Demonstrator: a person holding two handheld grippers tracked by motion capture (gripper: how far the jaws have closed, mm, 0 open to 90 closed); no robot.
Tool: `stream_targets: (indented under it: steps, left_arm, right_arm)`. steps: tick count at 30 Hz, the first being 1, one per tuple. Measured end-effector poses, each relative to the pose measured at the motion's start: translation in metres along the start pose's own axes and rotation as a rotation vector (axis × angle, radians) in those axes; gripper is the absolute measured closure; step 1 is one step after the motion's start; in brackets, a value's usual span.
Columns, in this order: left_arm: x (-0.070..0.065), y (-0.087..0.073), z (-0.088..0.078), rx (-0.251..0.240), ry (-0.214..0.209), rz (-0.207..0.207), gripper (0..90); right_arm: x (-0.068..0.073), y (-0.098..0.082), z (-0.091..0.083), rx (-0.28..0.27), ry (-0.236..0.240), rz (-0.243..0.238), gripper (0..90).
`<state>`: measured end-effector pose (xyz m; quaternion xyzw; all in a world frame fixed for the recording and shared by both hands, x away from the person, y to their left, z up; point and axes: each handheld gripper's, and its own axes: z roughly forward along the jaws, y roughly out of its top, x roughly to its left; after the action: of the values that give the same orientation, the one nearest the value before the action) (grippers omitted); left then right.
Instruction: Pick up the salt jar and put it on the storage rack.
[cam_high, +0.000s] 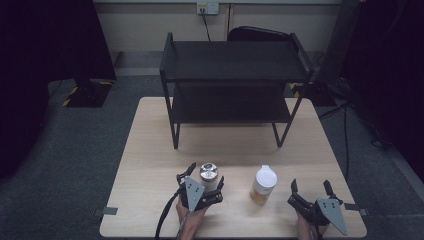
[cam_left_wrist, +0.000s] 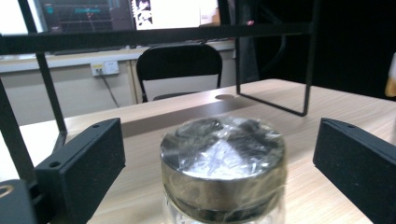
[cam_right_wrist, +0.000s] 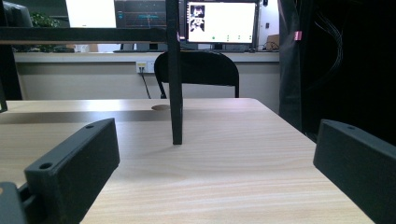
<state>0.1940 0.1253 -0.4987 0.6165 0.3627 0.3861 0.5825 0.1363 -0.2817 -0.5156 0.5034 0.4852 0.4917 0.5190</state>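
Jar: clear glass jar with a shiny silver lid (cam_high: 208, 173) stands upright near the front edge of the pale wooden desk (cam_high: 150, 150), between the jaws of the left gripper (cam_high: 204, 179)
Left jaws: apart, one on each side of the lid, neither pad touching it in the left gripper view (cam_left_wrist: 222, 154)
Right gripper (cam_high: 310, 187): rests at the front right of the desk, jaws wide apart with bare desk between them
Second jar: white-lidded jar with amber contents (cam_high: 263, 184) stands between the two grippers, apart from both
Rack: black two-tier metal shelf (cam_high: 232, 75) at the far side of the desk
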Motion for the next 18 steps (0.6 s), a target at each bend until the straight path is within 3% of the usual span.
stream_targets:
  steps: [4, 12, 14, 15, 18]
  left_arm:
    - [-0.003, -0.003, 0.003, 0.002, 0.012, -0.028, 6.7]
    - [-0.014, -0.008, 0.006, 0.014, 0.046, -0.014, 16.1]
    - [-0.016, -0.009, 0.005, 0.004, 0.061, -0.022, 20.8]
    - [-0.016, -0.008, 0.005, 0.01, 0.063, -0.046, 23.2]
    - [-0.017, -0.008, 0.004, 0.012, 0.064, -0.04, 31.6]
  right_arm:
    - [-0.001, 0.0, 0.0, 0.0, 0.004, 0.0, 0.0]
    - [-0.002, 0.0, 0.0, 0.0, 0.01, 0.001, 0.0]
    - [-0.002, 0.0, 0.0, 0.0, 0.01, 0.001, 0.0]
    - [-0.002, 0.0, 0.0, 0.0, 0.01, 0.0, 0.0]
    - [-0.002, 0.0, 0.0, 0.0, 0.01, 0.0, 0.0]
